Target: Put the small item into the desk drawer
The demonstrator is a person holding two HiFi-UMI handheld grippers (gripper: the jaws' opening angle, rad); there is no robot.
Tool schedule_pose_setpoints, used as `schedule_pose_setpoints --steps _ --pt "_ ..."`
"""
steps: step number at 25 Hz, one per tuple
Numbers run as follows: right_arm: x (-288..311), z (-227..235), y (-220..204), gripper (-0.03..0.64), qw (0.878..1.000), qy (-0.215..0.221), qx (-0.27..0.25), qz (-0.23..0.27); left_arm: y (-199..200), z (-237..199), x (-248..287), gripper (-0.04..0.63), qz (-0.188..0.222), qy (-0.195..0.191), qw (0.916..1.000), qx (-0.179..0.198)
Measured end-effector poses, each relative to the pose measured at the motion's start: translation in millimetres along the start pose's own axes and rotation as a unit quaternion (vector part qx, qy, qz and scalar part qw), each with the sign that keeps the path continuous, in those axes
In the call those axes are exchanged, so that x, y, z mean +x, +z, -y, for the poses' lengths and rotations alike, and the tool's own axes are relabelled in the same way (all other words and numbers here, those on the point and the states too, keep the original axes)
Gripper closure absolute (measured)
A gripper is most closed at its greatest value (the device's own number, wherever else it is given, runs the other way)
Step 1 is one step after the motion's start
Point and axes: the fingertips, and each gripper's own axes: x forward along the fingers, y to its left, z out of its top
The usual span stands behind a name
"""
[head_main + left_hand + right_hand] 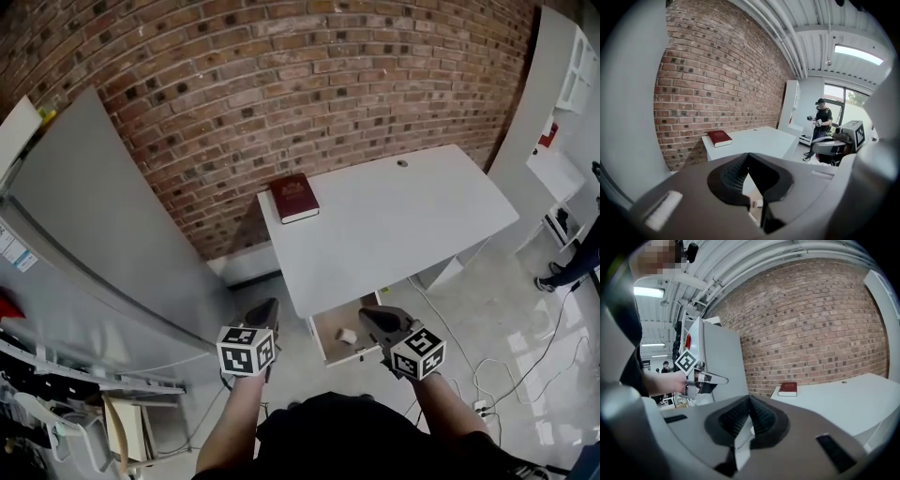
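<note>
A white desk (403, 220) stands against the brick wall. Its drawer (326, 345) is pulled open at the near side. A small pale item (346, 336) lies inside the drawer. My left gripper (265, 307) hovers to the left of the drawer with its jaws together and nothing between them. My right gripper (367, 313) is just above the drawer's right side, shut and empty. In the left gripper view the jaws (748, 155) meet at their tips, and the right gripper (824, 146) shows beyond them. The right gripper view shows its own jaws (750, 398) closed and the left gripper (712, 378) at the left.
A red book (294, 198) lies on the desk's far left corner. A large grey panel (103, 234) leans at the left, with cluttered shelves (56, 375) below it. Cables (506, 375) trail over the floor at the right. A person (821, 123) stands further back.
</note>
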Motion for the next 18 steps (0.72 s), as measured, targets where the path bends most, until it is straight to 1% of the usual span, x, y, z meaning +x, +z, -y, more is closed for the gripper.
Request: schedule_pose_setpoints --steps 4,9,14,18 --pt "-7 2 34 0.603 0.999 -0.014 -0.009 0.029 35 -1 -10 0.583 0.025 -0.008 0.9992 0.029" --pt "-21 -1 72 0.603 0.997 -0.023 -0.019 0.068 70 10 -28 0.583 0.060 -0.021 0.9970 0.044" --pt "-34 -5 87 0.604 0.995 -0.032 -0.018 0.092 89 24 -49 0.583 0.094 -0.025 0.9941 0.047" --pt "-42 -7 90 0.604 0.994 -0.033 -0.020 0.101 94 24 -61 0.583 0.113 -0.011 0.9922 0.050"
